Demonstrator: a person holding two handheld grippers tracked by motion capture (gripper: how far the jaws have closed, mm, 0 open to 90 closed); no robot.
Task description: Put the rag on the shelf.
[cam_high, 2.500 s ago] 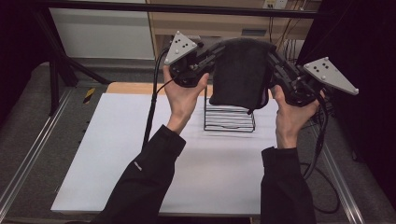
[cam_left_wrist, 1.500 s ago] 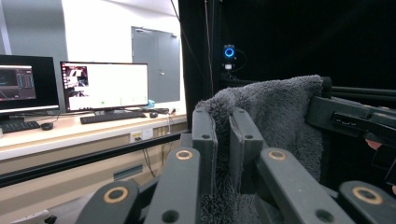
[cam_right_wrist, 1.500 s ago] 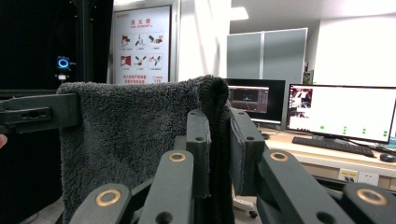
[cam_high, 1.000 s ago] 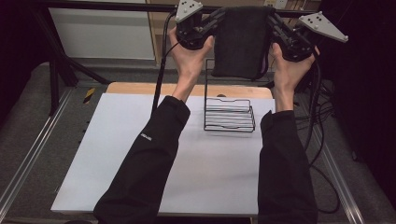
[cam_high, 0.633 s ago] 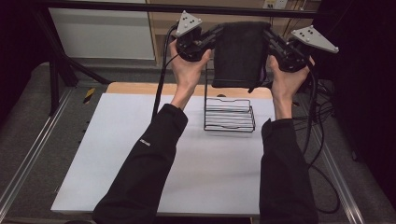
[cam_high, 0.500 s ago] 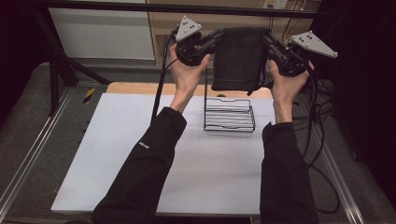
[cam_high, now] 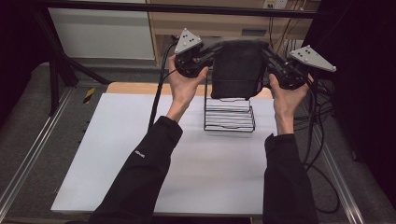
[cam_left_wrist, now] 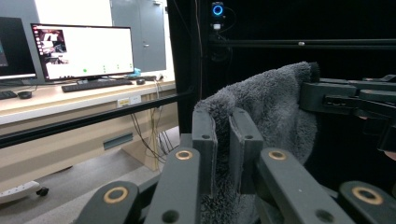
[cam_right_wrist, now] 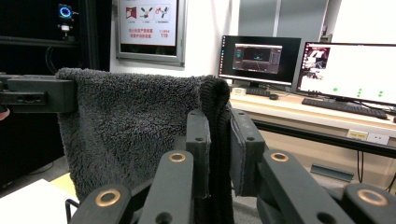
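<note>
Since a second ago both hands have come down a little, and the dark grey towel now hangs lower, its bottom edge just above the top of the black wire rack. The left gripper is pressed onto the towel's upper left corner and the right gripper onto its upper right corner; in each gripper view the two black jaws stand close together with fleece pinched between them. The left hand and right hand are raised above the rack on either side of it, forearms in black sleeves reaching forward, so the cloth is stretched flat between them and hangs straight down.

The rack stands on a white table, toward its far edge, with a wooden strip behind it. Grey floor and metal rails flank the table. Cables trail from the right gripper down the rack's right side. Beyond the rack, the gripper views show a desk with lit monitors and a keyboard, and a poster on the wall
</note>
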